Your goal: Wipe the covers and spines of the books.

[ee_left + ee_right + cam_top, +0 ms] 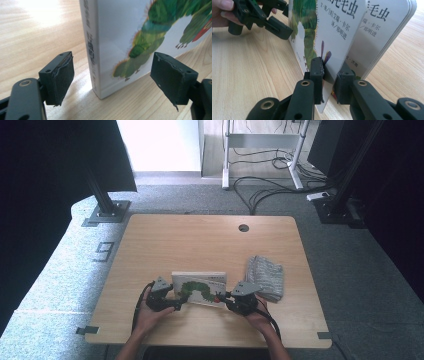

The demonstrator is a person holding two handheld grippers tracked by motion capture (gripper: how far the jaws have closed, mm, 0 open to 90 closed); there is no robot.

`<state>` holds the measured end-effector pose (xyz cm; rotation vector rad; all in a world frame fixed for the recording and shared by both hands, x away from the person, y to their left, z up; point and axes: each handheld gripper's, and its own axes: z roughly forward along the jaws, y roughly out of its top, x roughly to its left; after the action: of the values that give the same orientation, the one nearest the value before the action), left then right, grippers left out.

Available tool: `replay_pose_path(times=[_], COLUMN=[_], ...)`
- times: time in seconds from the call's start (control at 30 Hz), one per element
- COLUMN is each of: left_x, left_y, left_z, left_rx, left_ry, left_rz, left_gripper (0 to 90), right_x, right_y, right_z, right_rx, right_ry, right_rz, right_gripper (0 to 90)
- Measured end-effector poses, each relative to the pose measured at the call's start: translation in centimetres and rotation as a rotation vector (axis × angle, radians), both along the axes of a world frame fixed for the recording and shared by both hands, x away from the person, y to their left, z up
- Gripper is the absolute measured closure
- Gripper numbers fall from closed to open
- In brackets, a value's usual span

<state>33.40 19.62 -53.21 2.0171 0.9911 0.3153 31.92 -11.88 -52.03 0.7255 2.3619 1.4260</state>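
Observation:
A white picture book (pixel 199 288) with a green caterpillar on its cover lies near the table's front edge. My left gripper (pixel 176 303) is open at the book's near left corner; its two pads (pixel 61 75) stand either side of the spine (pixel 91 45) without touching it. My right gripper (pixel 223 296) is shut on the front cover (pixel 324 30) at its lower edge. That cover is lifted away from the page block (pixel 384 35) behind it. The left gripper (pixel 262 17) and a hand show beyond the cover in the right gripper view.
A folded grey patterned cloth (pixel 265 276) lies just right of the book, beside my right hand. The wooden table (pixel 200 242) has a cable hole (pixel 243 227) at the back. Black stand bases and cables sit on the carpet beyond.

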Motion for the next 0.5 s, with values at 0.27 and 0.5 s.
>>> replay_pose_path(times=[0.27,0.5], left_x=[0.7,1.3], left_y=[0.0,-0.2], left_z=[0.9,1.2], left_rx=[-0.011,-0.066], left_ry=[-0.052,-0.069], left_rz=[-0.046,-0.111], left_gripper=[19.0,19.2], right_x=[0.0,0.1], right_y=[-0.1,-0.1], right_z=[-0.1,-0.2], right_rx=[0.012,0.012], right_ry=[0.007,0.010], right_rz=[0.003,0.001], right_gripper=[77.2,76.9])
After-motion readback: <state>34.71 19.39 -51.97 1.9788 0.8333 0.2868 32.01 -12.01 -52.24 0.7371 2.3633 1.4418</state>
